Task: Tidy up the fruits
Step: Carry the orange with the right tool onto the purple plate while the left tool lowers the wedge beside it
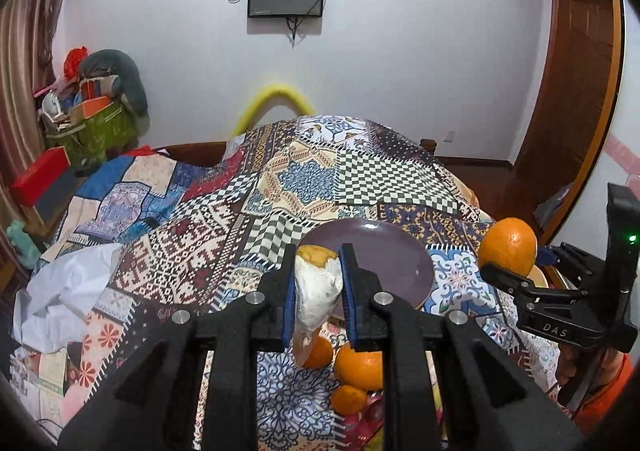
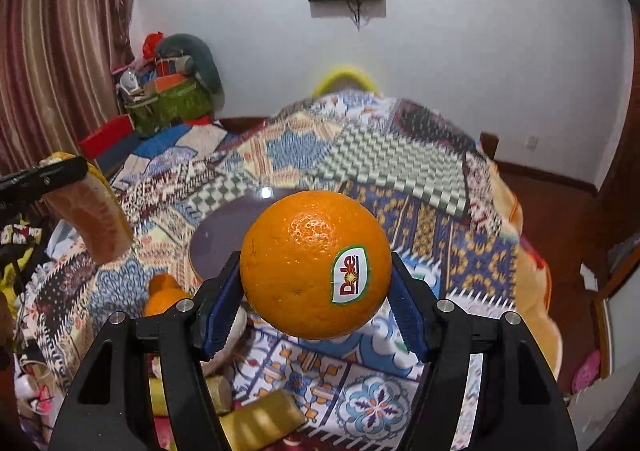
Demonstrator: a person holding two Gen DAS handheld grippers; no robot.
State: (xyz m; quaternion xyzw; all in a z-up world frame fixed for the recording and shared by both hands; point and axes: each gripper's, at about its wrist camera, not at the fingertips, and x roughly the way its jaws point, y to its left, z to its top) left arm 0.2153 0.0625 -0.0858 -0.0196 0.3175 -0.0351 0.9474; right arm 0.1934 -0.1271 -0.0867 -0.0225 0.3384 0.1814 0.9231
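A: Above the purple plate (image 2: 224,235), status?
B: Right gripper (image 2: 316,271) clamps the Dole orange (image 2: 314,265) at its widest girth; firm, smooth, roll-prone. Left gripper (image 1: 318,287) clamps the pomelo wedge (image 1: 318,291); soft, crushable

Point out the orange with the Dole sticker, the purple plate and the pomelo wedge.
orange (image 2: 304,263): right wrist view, bare peel left of the sticker.
purple plate (image 1: 384,251): left wrist view, bare centre.
pomelo wedge (image 1: 318,291): left wrist view, white pith.
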